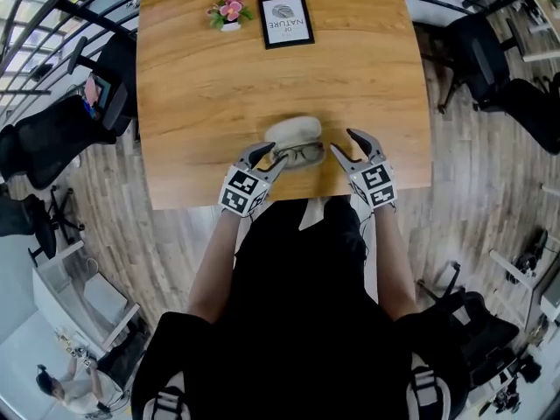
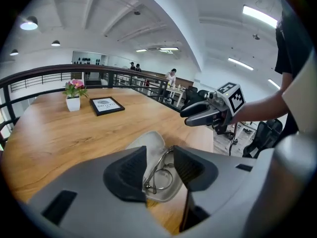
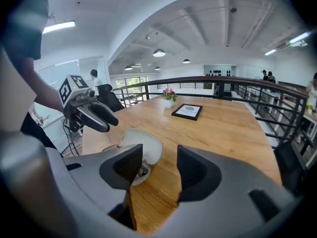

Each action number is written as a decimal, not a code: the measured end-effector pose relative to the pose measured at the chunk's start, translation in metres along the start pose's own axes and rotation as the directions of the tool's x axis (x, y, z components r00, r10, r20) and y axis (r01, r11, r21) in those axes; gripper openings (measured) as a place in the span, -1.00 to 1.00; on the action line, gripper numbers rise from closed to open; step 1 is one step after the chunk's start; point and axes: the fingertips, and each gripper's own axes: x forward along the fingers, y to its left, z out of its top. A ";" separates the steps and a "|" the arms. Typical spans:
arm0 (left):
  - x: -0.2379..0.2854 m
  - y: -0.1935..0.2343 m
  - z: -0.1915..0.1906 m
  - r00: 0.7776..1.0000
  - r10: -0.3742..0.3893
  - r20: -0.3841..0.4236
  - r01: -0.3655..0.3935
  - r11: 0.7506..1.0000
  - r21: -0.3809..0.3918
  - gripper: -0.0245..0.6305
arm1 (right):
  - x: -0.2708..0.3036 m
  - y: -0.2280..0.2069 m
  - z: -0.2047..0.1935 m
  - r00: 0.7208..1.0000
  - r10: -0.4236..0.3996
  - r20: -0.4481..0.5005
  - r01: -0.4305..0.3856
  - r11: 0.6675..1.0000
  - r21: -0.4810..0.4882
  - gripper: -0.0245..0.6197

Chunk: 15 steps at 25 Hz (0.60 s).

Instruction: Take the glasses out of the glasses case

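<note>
Looking steeply down, a wooden table (image 1: 201, 86) is seen filling the upper middle of the frame. Left of centre, at the near edge, the left gripper (image 1: 278, 152) is held with its jaws parted. In its own view (image 2: 159, 155) the glasses (image 2: 161, 175) are framed in the gap between the jaws; whether they are touched cannot be told.

At centre a pale glasses case (image 1: 293, 131) lies open, its lid raised on the far side. The glasses (image 1: 302, 154) (thin metal frame, folded) are still seated in the lower shell.

Right of the case, the right gripper (image 1: 341, 138) is held just beside it, released. Only bare tabletop is seen between its jaws (image 3: 160, 152), and the case (image 3: 146, 145) lies to their left.

At the upper edge, a small pot of pink flowers (image 1: 229, 11) is set left of a black-framed picture (image 1: 286, 20).
</note>
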 end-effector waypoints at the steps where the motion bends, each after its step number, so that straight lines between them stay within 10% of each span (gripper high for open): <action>1: 0.003 0.001 -0.002 1.000 -0.014 -0.016 0.014 1.000 0.009 -0.36 | 0.001 0.000 -0.002 1.000 -0.005 -0.008 0.005 1.000 0.004 -0.21; 15: 0.054 0.002 -0.029 0.971 -0.137 -0.197 0.167 0.975 0.146 -0.39 | -0.004 -0.022 -0.021 0.996 -0.076 -0.037 0.080 0.990 0.116 -0.21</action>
